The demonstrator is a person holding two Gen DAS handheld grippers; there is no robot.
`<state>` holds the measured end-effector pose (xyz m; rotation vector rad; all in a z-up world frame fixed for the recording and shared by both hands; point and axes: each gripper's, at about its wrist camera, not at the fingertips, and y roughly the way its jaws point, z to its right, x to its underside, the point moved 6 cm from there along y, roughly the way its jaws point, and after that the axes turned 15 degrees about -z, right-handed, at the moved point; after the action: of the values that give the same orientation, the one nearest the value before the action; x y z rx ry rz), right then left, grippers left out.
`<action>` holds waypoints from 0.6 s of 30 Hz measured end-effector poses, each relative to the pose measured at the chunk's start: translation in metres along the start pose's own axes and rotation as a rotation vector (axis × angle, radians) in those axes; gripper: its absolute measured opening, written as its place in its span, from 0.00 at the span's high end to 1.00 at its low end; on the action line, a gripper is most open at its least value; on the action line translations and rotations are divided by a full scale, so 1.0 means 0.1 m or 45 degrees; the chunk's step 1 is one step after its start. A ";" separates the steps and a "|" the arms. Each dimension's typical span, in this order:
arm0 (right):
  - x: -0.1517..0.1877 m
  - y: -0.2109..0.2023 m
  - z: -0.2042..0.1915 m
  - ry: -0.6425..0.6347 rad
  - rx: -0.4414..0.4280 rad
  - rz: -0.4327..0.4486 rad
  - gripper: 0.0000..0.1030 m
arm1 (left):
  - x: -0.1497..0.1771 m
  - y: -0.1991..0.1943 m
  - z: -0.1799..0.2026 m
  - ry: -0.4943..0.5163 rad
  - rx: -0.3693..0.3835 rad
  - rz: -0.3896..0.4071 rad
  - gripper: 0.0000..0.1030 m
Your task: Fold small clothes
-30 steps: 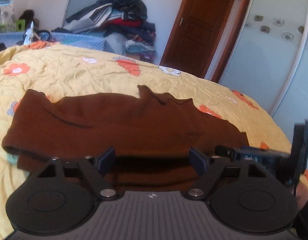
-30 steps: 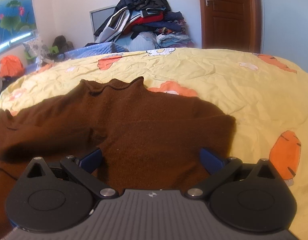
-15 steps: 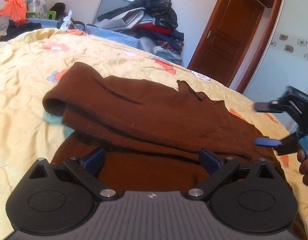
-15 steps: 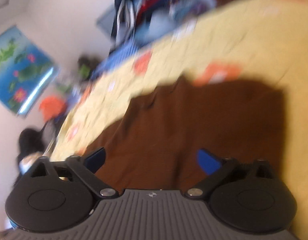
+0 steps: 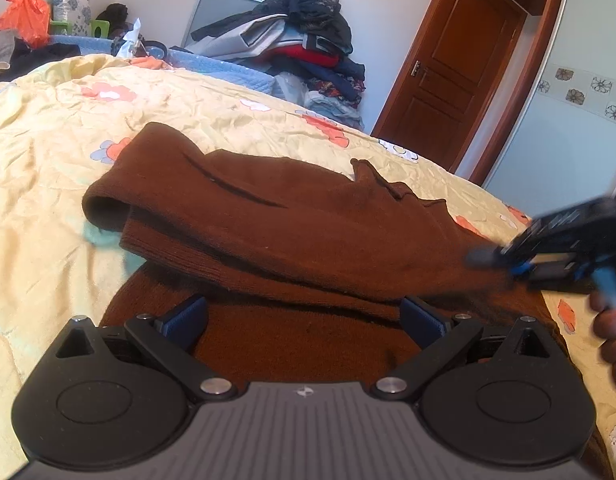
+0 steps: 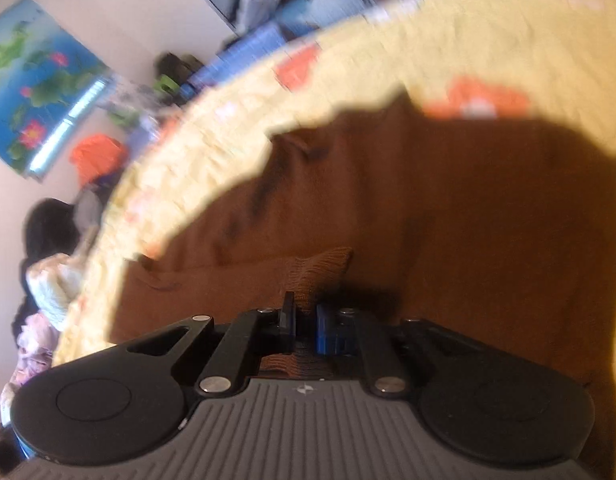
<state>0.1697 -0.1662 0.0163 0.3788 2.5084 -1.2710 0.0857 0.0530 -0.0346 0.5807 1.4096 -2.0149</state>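
Right fingers pinched on the brown sweater, left fingers spread wide over it.

The sweater (image 5: 292,232) lies across the yellow bed (image 5: 40,208), its left sleeve already folded in over the body. My right gripper (image 6: 306,318) is clenched on a ribbed edge of the knit, which bunches up between the fingers, so I judge I am taking hold to carry the right side over next. My left gripper (image 5: 304,318) hangs released just above the near hem, nothing between its fingers, probably ready to pin the cloth. A second ago my right fingers stood wide apart over flat fabric; now they have snapped shut and the view has tilted. The left ones have opened a little wider.
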 end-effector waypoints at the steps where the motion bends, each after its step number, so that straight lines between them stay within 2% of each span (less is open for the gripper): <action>1: -0.04 -0.13 -0.03 -0.017 -0.023 0.025 0.84 | 0.00 0.00 0.00 0.000 0.001 0.000 0.00; 3: -0.10 -0.41 -0.02 -0.049 -0.009 0.088 0.84 | 0.00 0.00 0.00 0.000 0.003 0.001 0.00; 4: -0.14 -0.53 0.04 -0.065 0.033 0.100 0.84 | 0.00 0.00 0.00 0.000 0.003 0.001 0.00; 6: -0.18 -0.64 0.33 -0.035 0.172 0.095 0.84 | 0.00 0.00 0.00 0.000 0.004 0.001 0.00; 9: -0.14 -0.59 0.87 0.059 0.381 0.030 0.84 | 0.00 0.00 -0.01 -0.003 0.009 0.003 0.00; 10: -0.10 -0.54 0.98 0.069 0.413 0.006 0.85 | 0.00 -0.01 -0.01 -0.002 0.010 0.002 0.00; 12: -0.03 -0.54 1.05 0.084 0.381 0.041 0.85 | -0.01 -0.04 -0.01 -0.011 0.008 0.003 0.00; 14: -0.03 -0.58 1.02 0.083 0.356 0.076 0.78 | -0.06 -0.13 -0.04 -0.044 0.034 -0.004 0.00; 15: -0.04 -0.61 1.01 0.079 0.363 0.093 0.61 | -0.12 -0.19 -0.07 -0.073 0.069 -0.003 0.00; 16: -0.05 -0.65 0.99 0.074 0.360 0.108 0.41 | -0.20 -0.28 -0.12 -0.114 0.103 0.026 0.00; 17: -0.08 -0.70 0.97 0.066 0.345 0.138 0.33 | -0.31 -0.36 -0.19 -0.165 0.117 0.074 0.00; 18: -0.10 -0.77 0.97 0.064 0.328 0.173 0.30 | -0.43 -0.40 -0.29 -0.219 0.102 0.112 0.00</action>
<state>0.1650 -0.2900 0.0224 0.6358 2.3165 -1.5493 0.0895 0.0999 0.0103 0.4821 1.1866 -2.0074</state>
